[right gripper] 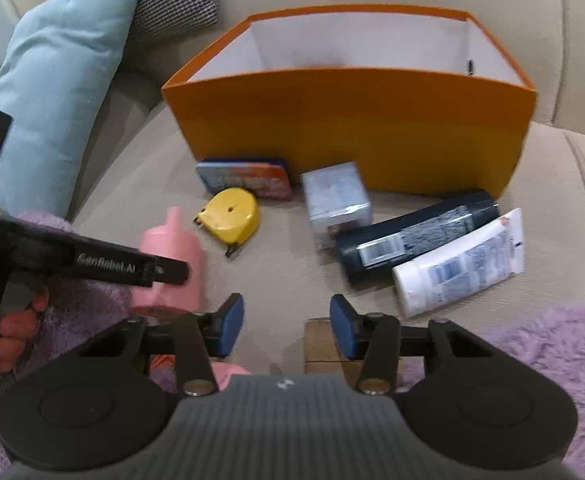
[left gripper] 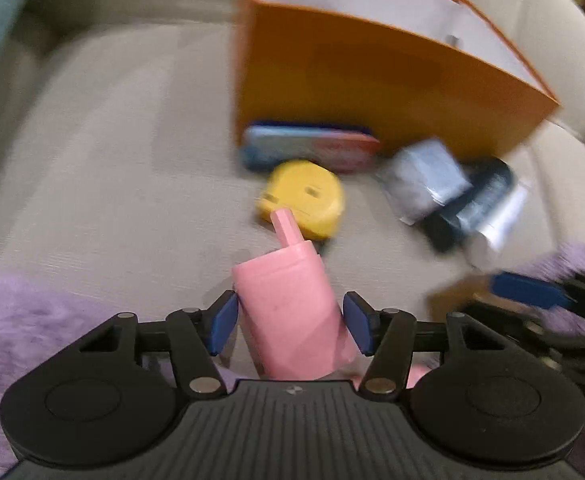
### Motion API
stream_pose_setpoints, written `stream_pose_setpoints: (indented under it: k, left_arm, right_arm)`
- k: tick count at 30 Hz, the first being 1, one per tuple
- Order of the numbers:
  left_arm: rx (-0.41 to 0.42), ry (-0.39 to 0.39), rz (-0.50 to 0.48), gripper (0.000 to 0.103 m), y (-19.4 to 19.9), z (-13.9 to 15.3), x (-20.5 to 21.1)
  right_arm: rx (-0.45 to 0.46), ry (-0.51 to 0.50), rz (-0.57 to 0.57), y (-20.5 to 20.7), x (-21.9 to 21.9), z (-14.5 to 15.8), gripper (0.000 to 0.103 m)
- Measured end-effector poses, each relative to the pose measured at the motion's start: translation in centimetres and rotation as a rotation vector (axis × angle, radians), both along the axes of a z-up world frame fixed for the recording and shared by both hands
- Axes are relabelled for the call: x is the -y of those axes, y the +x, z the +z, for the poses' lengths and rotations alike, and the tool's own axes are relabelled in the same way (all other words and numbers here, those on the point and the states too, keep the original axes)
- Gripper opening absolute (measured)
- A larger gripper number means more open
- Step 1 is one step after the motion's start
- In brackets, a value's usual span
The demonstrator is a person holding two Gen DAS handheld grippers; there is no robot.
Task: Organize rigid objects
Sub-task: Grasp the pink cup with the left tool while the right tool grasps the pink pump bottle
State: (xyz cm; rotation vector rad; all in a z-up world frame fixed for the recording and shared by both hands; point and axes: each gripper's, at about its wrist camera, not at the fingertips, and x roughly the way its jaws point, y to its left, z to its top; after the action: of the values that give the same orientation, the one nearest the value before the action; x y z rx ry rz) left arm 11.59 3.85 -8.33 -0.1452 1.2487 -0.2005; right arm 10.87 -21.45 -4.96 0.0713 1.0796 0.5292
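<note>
My left claw point(left gripper: 290, 322) straddles the pink plastic bottle with its narrow spout point(left gripper: 288, 312), jaws apart and not quite pressing, lined up to clamp it. My right claw point(right gripper: 287, 326) hangs open and empty over the beige sofa cushion point(right gripper: 276, 264). The open orange cardboard box point(right gripper: 352, 128) sits beyond the clutter, presumably the destination.

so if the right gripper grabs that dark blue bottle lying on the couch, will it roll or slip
The dark blue bottle looks round and lies on its side, so a nudge would probably roll it, though the white tube beside it may block one way. Its surface looks smooth and glossy, so the fingers could slip. It seems rigid, unlikely to squash.
</note>
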Motion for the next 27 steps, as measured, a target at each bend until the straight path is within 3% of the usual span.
stream_pose_setpoints:
  k: [4, 9, 14, 24, 27]
  left_arm:
    - [-0.015, 0.002, 0.029, 0.072, 0.2, -0.2, -0.1]
    - [-0.023, -0.026, 0.088, 0.072, 0.9, -0.6, -0.6]
    - [-0.026, -0.070, 0.119, 0.066, 1.1, -0.8, -1.4]
    - [0.099, -0.083, 0.070, 0.063, -1.2, 2.5, -3.0]
    - [0.136, -0.080, 0.065, 0.063, -1.8, 3.3, -3.8]
  right_arm:
    - [-0.003, -0.011, 0.027, 0.2, -0.6, 0.0, 0.048]
    - [-0.008, -0.024, 0.055, 0.1, -1.2, 0.0, 0.048]
    - [-0.018, -0.043, 0.127, -0.1, -2.3, 0.0, 0.048]
    - [-0.091, -0.107, 0.422, -1.1, -6.8, -0.9, 0.044]
    - [-0.089, -0.167, 0.540, -1.0, -8.7, -1.7, 0.036]
